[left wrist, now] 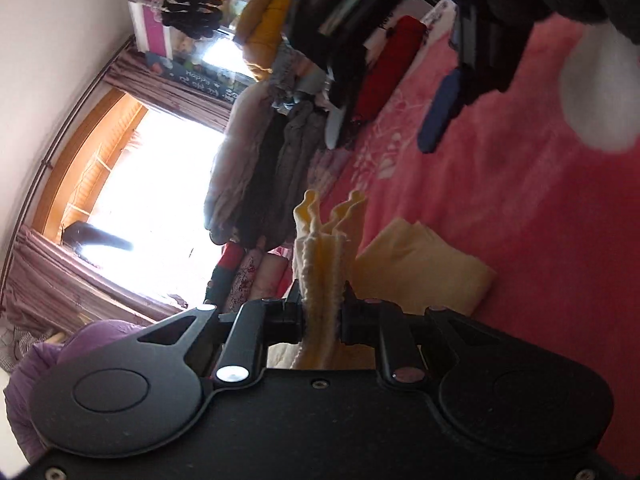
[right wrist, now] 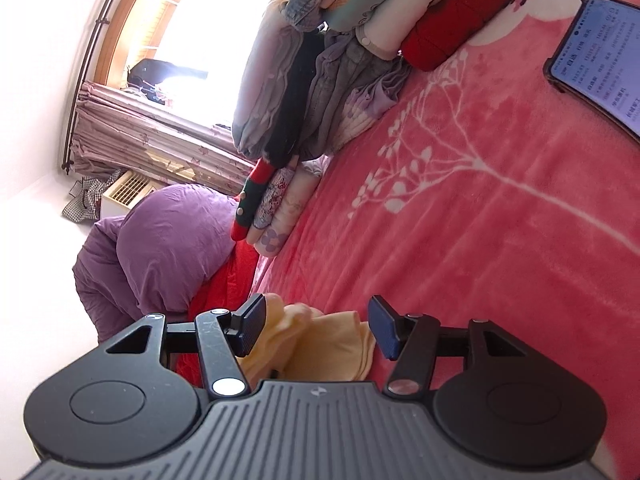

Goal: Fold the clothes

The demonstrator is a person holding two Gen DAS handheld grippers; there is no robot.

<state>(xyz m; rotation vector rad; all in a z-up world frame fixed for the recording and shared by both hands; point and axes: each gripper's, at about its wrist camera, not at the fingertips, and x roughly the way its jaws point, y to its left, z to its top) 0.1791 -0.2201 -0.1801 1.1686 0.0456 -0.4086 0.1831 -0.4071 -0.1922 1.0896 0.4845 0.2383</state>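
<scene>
On the pink plush floral blanket (right wrist: 460, 240), your left gripper (left wrist: 323, 316) was clamped on the bunched edge of the pale yellow knit garment (left wrist: 416, 268) while your right gripper (right wrist: 316, 330) stood wide over it, so you needed to draw that edge level before folding.

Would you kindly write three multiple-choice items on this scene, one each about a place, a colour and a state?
1. Where does the phone lie?
A. on the pink blanket
B. on the windowsill
C. in the right gripper

2. What colour is the garment in the left gripper?
A. navy
B. pale yellow
C. green

3. How do the jaws of the right gripper stand?
A. shut on the phone
B. shut on the curtain
C. open

Key: 1 A, it rests on the blanket at the right-wrist view's upper right. 2 B, cream-yellow ribbed fabric sits between the left jaws. 3 C, the pads stand apart over the yellow cloth.
</scene>
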